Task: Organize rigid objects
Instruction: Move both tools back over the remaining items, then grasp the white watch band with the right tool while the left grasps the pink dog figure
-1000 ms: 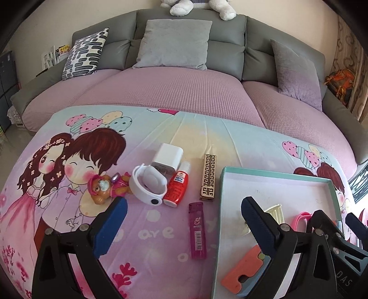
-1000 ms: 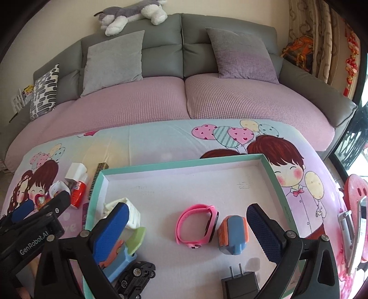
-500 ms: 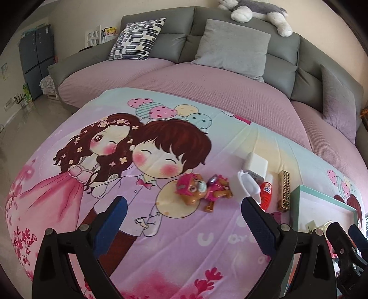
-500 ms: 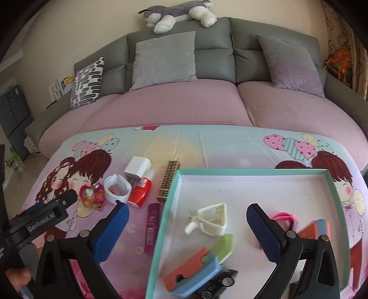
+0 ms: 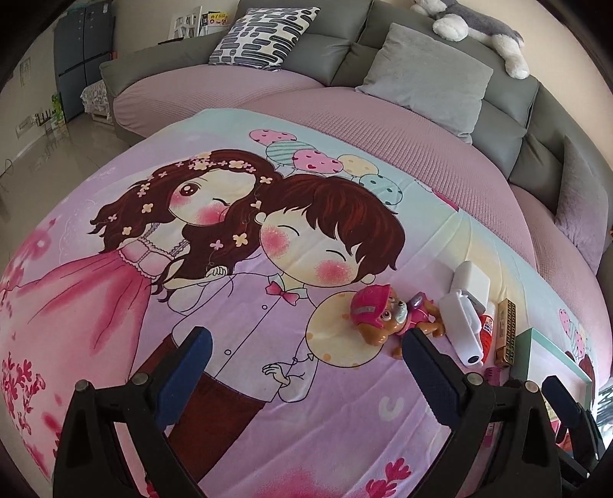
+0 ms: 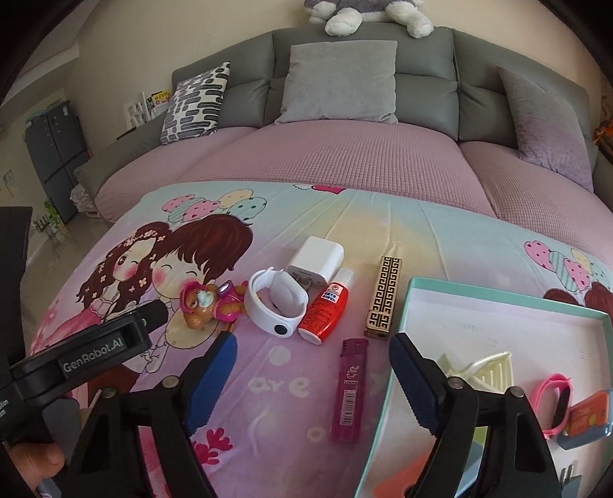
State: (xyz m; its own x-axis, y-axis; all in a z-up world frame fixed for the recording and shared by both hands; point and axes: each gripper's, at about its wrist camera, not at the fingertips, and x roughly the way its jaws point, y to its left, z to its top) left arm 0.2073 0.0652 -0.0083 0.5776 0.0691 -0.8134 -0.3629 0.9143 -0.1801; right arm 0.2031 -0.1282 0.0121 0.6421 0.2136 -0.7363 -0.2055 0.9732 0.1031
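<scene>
Loose items lie on the cartoon-print cloth: a pink-helmet toy dog (image 6: 208, 304) (image 5: 383, 316), a white watch band (image 6: 276, 302), a white charger (image 6: 316, 258), a red glue bottle (image 6: 325, 310), a gold patterned case (image 6: 385, 298) and a magenta lighter (image 6: 349, 390). A teal-rimmed tray (image 6: 498, 302) at the right holds a cream clip (image 6: 486, 367), a pink band (image 6: 555, 398) and an orange-and-blue item (image 6: 588, 415). My right gripper (image 6: 312, 373) is open and empty, above the cloth with the lighter between its fingers. My left gripper (image 5: 304, 369) is open and empty, left of the toy dog.
A grey sofa with a pink cover (image 6: 345, 153) and cushions runs behind the table. A plush toy (image 6: 364, 11) lies on the sofa back. The table edge drops to the floor (image 5: 42, 168) at the left. The left gripper's body (image 6: 88, 348) shows in the right wrist view.
Both grippers have swung left. The left view went from the tray and items to the cloth's left part. The right view went from the tray to the loose items.
</scene>
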